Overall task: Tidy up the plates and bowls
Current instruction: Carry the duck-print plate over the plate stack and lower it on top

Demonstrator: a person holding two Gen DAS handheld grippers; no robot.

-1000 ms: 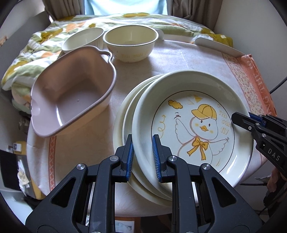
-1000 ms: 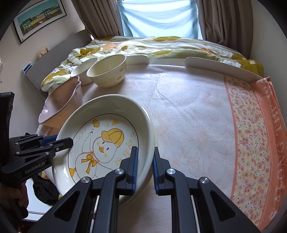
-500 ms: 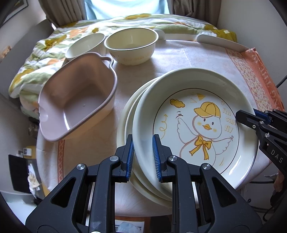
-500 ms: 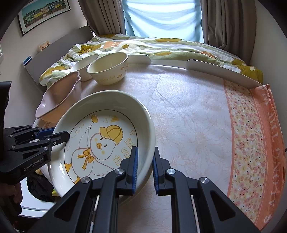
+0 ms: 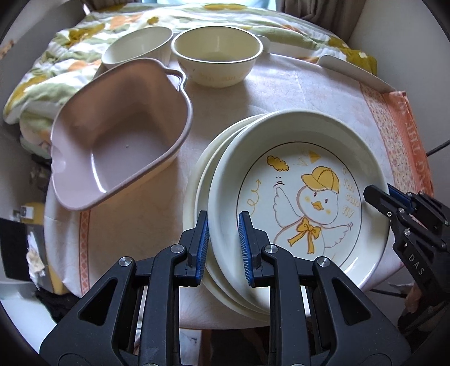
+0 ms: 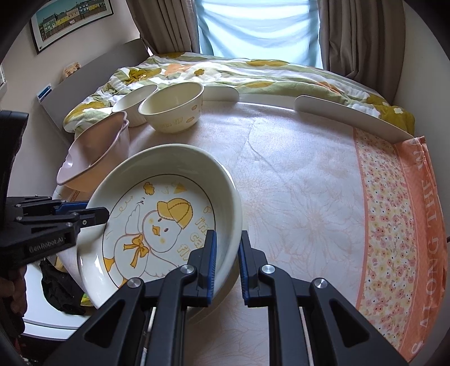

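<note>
My left claw point(image 5: 224, 247) and my right claw point(image 6: 226, 266) both grip the cream round plate printed with a yellow-capped duck point(image 5: 298, 194), each clamped on the rim from an opposite side. In the left wrist view the blue pads pinch the plate's near-left edge, one finger point(image 5: 201, 239) outside the rim and the other inside the well. In the right wrist view the blue pads close over the plate's right-hand rim, the inner finger point(image 6: 209, 261) lying over the printed lettering. The duck plate sits tilted atop a stack of plain cream plates point(image 5: 197, 191) near the front edge of the round counter point(image 6: 295, 197), which is covered in a pale floral cloth with an orange flowered border point(image 6: 393, 225). The stack's edges peek out to the left of the duck plate.

Beside the stack, to the left in the left wrist view, stands a pale pink plastic tub with a loop handle point(image 5: 118, 135), apart from the plates. Behind it, at the far side of the counter, are two bowls: a cream round bowl with a dark rim line and faint yellow print point(image 5: 218, 62) and a plain white bowl point(image 5: 137, 48) just beside it, partly hidden by the pink tub. Beyond the counter lies a bed with a green and yellow flowered quilt point(image 6: 225, 73), under a curtained window point(image 6: 258, 28). A framed picture of coloured houses point(image 6: 73, 19) hangs on the wall at left.
</note>
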